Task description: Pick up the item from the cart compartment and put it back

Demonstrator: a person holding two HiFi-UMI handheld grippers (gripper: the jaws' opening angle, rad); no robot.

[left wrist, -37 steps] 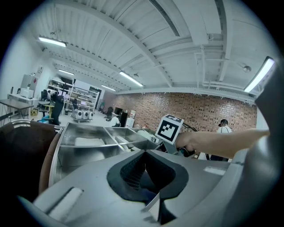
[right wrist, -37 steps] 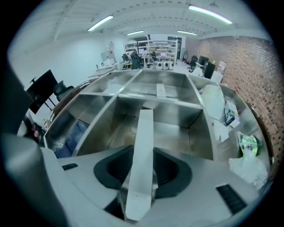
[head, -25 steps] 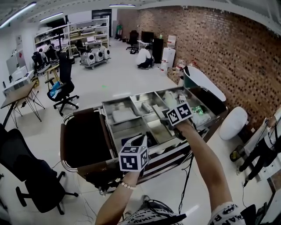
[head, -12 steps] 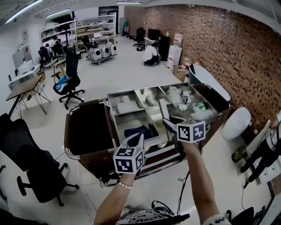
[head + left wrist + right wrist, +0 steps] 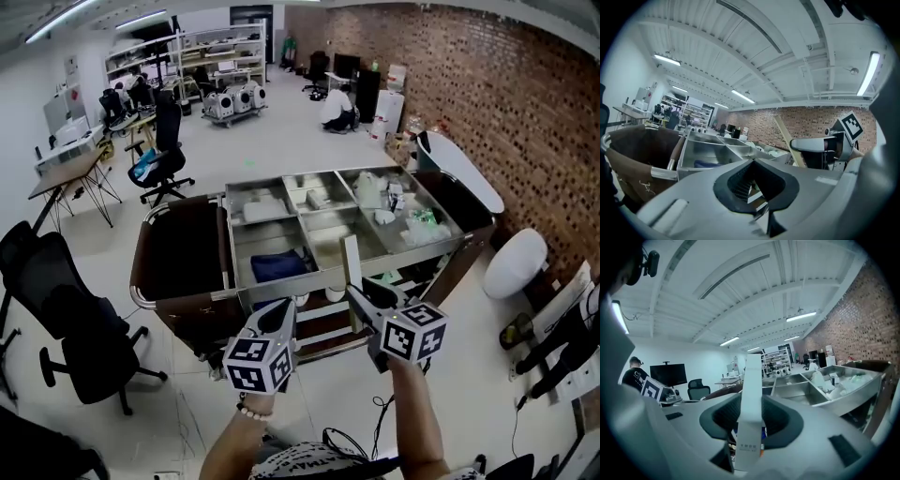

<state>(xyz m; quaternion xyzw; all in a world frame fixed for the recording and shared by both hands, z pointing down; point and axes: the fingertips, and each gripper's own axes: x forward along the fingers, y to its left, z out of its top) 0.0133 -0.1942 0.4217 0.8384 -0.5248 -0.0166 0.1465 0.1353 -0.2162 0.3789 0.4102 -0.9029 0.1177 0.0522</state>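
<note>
Half the job looks done: your right gripper [image 5: 361, 298] pinches a slim white box [image 5: 352, 262] upright between its pads. The box is outside the steel tray [image 5: 302, 217], near the front edge of the cart [image 5: 141, 281], on your side. Your left gripper [image 5: 284, 309] carries nothing, its jaws pressed together, just beside the right one. What is left, as I judge it, is the return: bring the box over a compartment, lower it in, then release.
</note>
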